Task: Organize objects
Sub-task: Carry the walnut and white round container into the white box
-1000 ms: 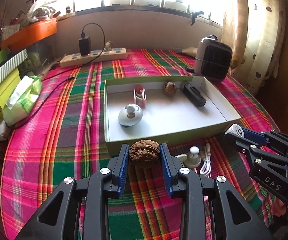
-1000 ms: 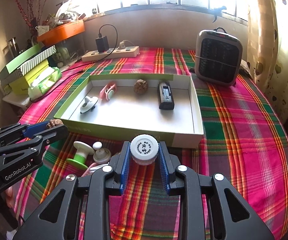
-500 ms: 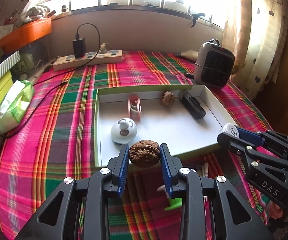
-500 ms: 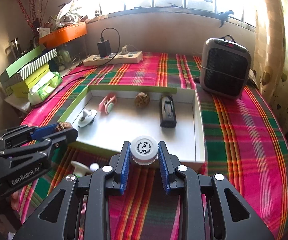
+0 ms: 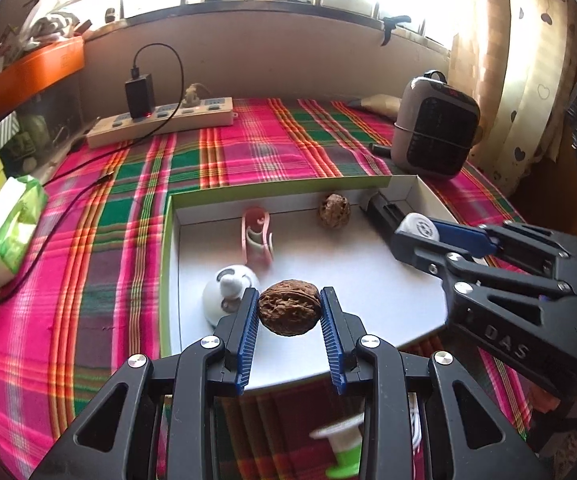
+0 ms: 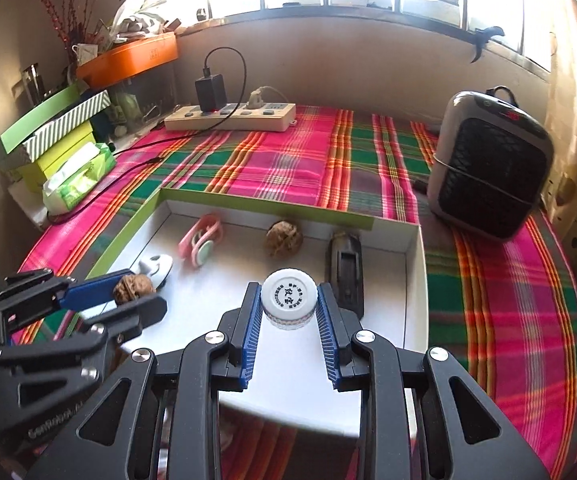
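My left gripper (image 5: 289, 312) is shut on a brown walnut (image 5: 289, 306) and hangs over the near left part of the white, green-rimmed box (image 5: 372, 280). My right gripper (image 6: 288, 308) is shut on a small bottle with a white cap (image 6: 289, 293) above the box's floor (image 6: 224, 292). In the right wrist view the left gripper (image 6: 128, 294) shows at the left with its walnut (image 6: 133, 287). Inside the box lie a white knob piece (image 5: 228, 290), a pink clip (image 5: 257, 236), a second walnut (image 5: 334, 210) and a black device (image 6: 344, 270).
A green and white piece (image 5: 344, 446) and a white cable (image 5: 415, 424) lie on the plaid cloth in front of the box. A grey heater (image 6: 488, 168) stands at the back right, a power strip (image 6: 230, 118) at the back, a tissue pack (image 5: 4, 230) and boxes at the left.
Both grippers have moved forward with their loads, from in front of the box's near wall to above its floor. The loose items on the cloth have slid under the left gripper.
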{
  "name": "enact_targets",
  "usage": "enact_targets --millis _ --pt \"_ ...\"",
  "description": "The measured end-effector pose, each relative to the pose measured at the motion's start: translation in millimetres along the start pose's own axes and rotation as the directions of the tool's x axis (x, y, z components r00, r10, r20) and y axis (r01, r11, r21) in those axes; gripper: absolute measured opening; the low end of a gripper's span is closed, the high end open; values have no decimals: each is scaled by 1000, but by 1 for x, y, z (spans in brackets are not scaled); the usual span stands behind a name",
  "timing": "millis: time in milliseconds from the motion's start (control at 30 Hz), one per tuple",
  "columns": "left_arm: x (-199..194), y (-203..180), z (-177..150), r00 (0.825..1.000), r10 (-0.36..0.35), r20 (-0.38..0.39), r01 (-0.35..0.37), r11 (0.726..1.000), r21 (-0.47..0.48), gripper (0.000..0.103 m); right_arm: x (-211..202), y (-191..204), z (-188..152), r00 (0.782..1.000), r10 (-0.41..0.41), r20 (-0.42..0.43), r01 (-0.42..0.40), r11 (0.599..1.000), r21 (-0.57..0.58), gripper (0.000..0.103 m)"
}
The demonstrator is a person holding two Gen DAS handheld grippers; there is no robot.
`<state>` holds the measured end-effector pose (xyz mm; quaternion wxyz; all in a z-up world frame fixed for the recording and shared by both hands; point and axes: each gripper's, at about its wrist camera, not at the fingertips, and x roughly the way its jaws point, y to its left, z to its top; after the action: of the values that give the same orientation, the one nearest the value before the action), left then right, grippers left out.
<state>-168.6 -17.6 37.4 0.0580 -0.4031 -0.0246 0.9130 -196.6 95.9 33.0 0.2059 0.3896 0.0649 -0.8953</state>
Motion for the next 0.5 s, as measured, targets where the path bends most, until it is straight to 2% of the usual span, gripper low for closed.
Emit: enact_targets --millis 267,500 --pt "15 -4 4 1000 -5 -23 6 1000 18 29 24 -6 10 997 59 -43 -60 998 -21 29" --pt "24 -4 4 999 -3 -41 4 1000 29 29 38 -6 14 995 74 -67 -77 996 -38 29"
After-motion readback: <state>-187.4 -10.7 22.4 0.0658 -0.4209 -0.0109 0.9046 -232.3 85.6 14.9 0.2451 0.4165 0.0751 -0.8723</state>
